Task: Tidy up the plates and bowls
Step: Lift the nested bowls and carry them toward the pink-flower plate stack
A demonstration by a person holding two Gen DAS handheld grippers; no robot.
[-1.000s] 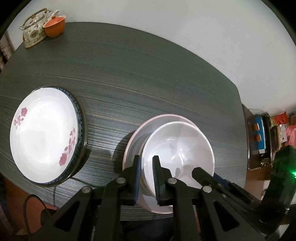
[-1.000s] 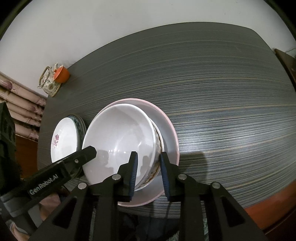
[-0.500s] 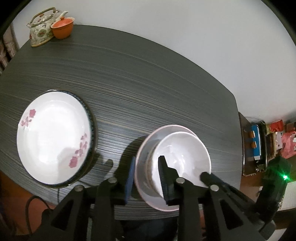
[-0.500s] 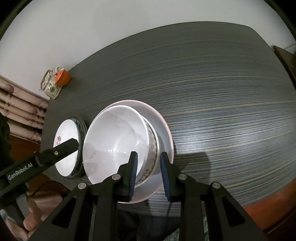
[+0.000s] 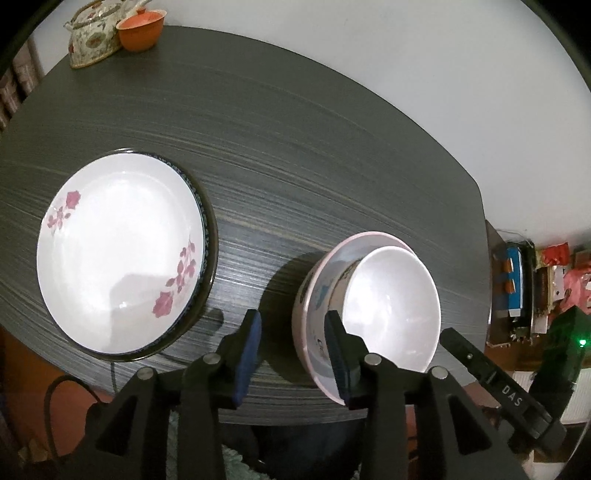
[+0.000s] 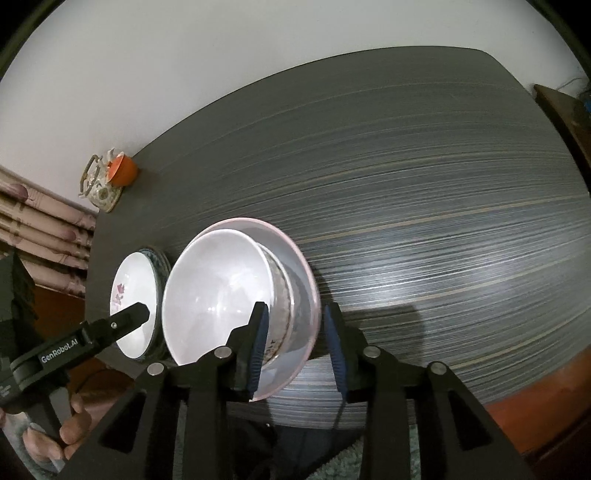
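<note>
The left tool is sitting low in the left wrist frame, pointing steeply down at the near edge of the dark bench. Its jaws have just been opening and are standing released, with bare bench and the left rim of the pink plate lying in the gap; neither pad is pressing on anything. The white bowl is sitting inside that pink plate, right of centre, near the lower edge of the bench. The flowered plate is lying on a dark-rimmed plate at the left, well apart from the bowl. A teapot and an orange cup are standing at the upper left.

In the right wrist frame the right tool is also tilting steeply down, its jaws having just been opening and now released, straddling the right rim of the pink plate without clamping it. A hand at the lower left is gripping the left tool's handle.
</note>
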